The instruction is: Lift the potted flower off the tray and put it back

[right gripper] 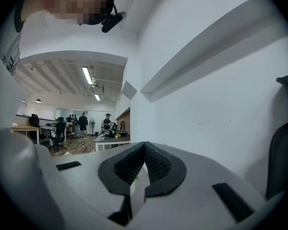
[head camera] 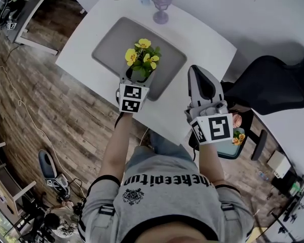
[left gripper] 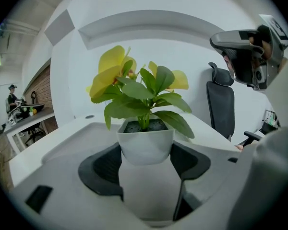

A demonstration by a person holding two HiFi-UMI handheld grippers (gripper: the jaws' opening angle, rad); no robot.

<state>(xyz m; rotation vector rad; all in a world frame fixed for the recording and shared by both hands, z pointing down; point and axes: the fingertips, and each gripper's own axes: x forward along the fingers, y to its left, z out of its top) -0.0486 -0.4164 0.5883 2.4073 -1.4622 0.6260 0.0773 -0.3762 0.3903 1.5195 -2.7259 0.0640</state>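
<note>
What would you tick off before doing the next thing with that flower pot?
1. Left gripper closed on the potted flower, pads against the white pot's sides: ok.
2. Plant upright: ok.
3. Flower above the grey tray, near its front edge: ok.
4. Pot's base clear of the tray: cannot tell, the base is hidden.
5. Right gripper shut, empty, off to the side of the tray: ok.
6. Purple goblet well away from the tray, at the table's far edge: ok.
</note>
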